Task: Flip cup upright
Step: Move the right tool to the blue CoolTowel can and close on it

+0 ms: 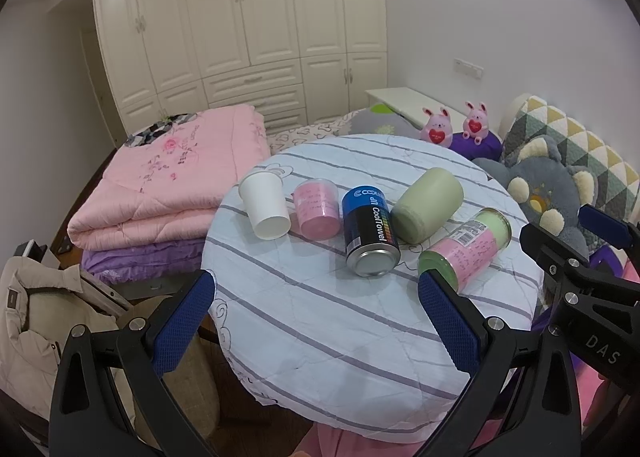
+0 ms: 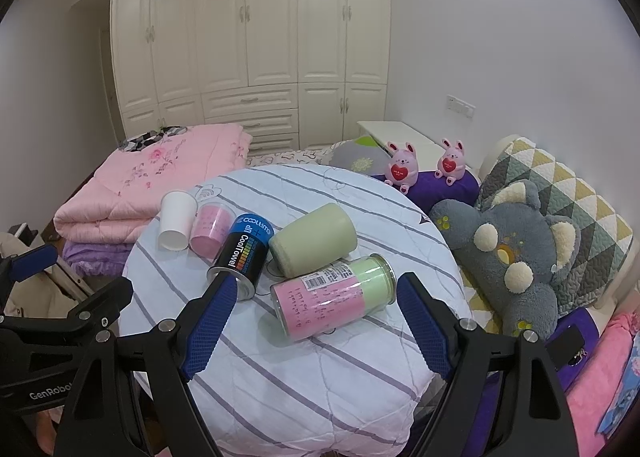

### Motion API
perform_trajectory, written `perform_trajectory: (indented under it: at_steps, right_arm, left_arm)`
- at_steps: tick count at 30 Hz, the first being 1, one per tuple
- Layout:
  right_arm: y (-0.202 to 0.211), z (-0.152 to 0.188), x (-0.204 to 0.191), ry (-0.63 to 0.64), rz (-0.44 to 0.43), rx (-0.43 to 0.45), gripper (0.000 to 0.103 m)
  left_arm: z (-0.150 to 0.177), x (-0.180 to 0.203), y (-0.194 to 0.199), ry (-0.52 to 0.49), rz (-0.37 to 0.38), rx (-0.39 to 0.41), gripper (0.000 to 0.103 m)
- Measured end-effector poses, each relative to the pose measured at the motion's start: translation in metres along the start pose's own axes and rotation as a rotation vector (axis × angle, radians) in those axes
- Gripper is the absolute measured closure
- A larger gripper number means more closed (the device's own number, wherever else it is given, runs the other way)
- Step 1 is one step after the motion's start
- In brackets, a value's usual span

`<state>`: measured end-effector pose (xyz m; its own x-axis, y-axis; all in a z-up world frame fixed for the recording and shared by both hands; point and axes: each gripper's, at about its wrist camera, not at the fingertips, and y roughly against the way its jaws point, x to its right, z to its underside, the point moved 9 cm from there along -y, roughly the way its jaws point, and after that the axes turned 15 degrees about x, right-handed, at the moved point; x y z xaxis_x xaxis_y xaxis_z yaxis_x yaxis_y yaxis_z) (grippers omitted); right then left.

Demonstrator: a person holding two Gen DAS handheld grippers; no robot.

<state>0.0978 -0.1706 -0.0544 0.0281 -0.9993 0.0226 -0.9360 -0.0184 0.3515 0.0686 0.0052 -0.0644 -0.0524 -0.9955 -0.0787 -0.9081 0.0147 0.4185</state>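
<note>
Several containers lie on their sides on a round table with a striped cloth [image 1: 320,337] [image 2: 312,385]: a white paper cup [image 1: 265,205] [image 2: 175,225], a clear cup with pink filling [image 1: 316,208] [image 2: 211,230], a blue-black CoolTowel can [image 1: 370,231] [image 2: 242,253], a pale green cup [image 1: 427,211] [image 2: 313,238], and a pink-green clear jar [image 1: 466,247] [image 2: 334,299]. My left gripper [image 1: 316,321] is open and empty above the table's near side. My right gripper [image 2: 310,327] is open, its fingers either side of the jar, apart from it.
Folded pink and purple quilts [image 1: 172,193] lie left of the table. A grey plush toy [image 2: 516,257], two pink bunny toys [image 2: 402,167] and a quilted cushion [image 2: 560,197] sit to the right. A white wardrobe [image 1: 240,25] stands behind. A beige jacket [image 1: 36,321] lies at the lower left.
</note>
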Motion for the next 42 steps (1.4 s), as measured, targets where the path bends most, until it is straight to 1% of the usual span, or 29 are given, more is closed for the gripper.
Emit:
perform_trajectory:
  at_steps: [3, 10, 13, 15, 20, 22, 23, 26, 27, 31, 34, 38, 39, 41, 42]
  right_arm:
    - [-0.001, -0.001, -0.001, 0.001, -0.002, 0.002, 0.02]
    - [-0.007, -0.003, -0.003, -0.009, -0.014, -0.005, 0.02]
    - [-0.013, 0.0, -0.004, -0.025, -0.024, -0.023, 0.02]
    - [-0.019, 0.001, -0.006, -0.027, -0.026, -0.035, 0.02]
    - [-0.038, 0.004, -0.02, -0.038, -0.055, -0.071, 0.02]
    - [-0.047, 0.006, -0.027, -0.039, -0.066, -0.09, 0.02]
    - [-0.053, 0.007, -0.03, -0.041, -0.07, -0.102, 0.02]
    - [-0.07, 0.014, -0.038, -0.063, -0.089, -0.147, 0.02]
    - [-0.079, 0.017, -0.043, -0.074, -0.104, -0.167, 0.02]
    - [-0.105, 0.026, -0.055, -0.113, -0.145, -0.242, 0.02]
    - [-0.12, 0.03, -0.063, -0.138, -0.171, -0.293, 0.02]
    - [-0.14, 0.03, -0.072, -0.171, -0.199, -0.354, 0.02]
    - [-0.145, 0.03, -0.074, -0.167, -0.197, -0.367, 0.02]
    - [-0.152, 0.032, -0.076, -0.165, -0.196, -0.382, 0.02]
    - [-0.157, 0.035, -0.077, -0.17, -0.193, -0.402, 0.02]
  left_arm:
    - [-0.002, 0.001, -0.001, -0.007, -0.002, 0.019, 0.0]
    - [-0.003, -0.003, -0.001, 0.001, 0.002, 0.034, 0.0]
    - [0.0, -0.008, -0.008, 0.007, -0.005, 0.021, 0.0]
    - [-0.001, -0.019, -0.016, 0.018, -0.017, 0.022, 0.0]
    - [0.0, -0.037, -0.034, 0.032, -0.045, -0.003, 0.0]
    - [-0.001, -0.047, -0.043, 0.035, -0.061, -0.01, 0.0]
    - [-0.003, -0.055, -0.044, -0.004, -0.088, 0.0, 0.0]
    - [0.003, -0.067, -0.057, 0.001, -0.106, -0.028, 0.0]
    - [0.008, -0.068, -0.063, 0.029, -0.097, -0.046, 0.0]
    - [0.024, -0.076, -0.08, 0.034, -0.106, -0.129, 0.0]
    - [0.028, -0.081, -0.089, 0.031, -0.11, -0.151, 0.0]
    - [0.033, -0.075, -0.105, 0.067, -0.083, -0.178, 0.0]
    - [0.033, -0.074, -0.11, 0.084, -0.071, -0.18, 0.0]
    - [0.035, -0.074, -0.117, 0.091, -0.067, -0.189, 0.0]
    - [0.036, -0.075, -0.121, 0.094, -0.065, -0.194, 0.0]
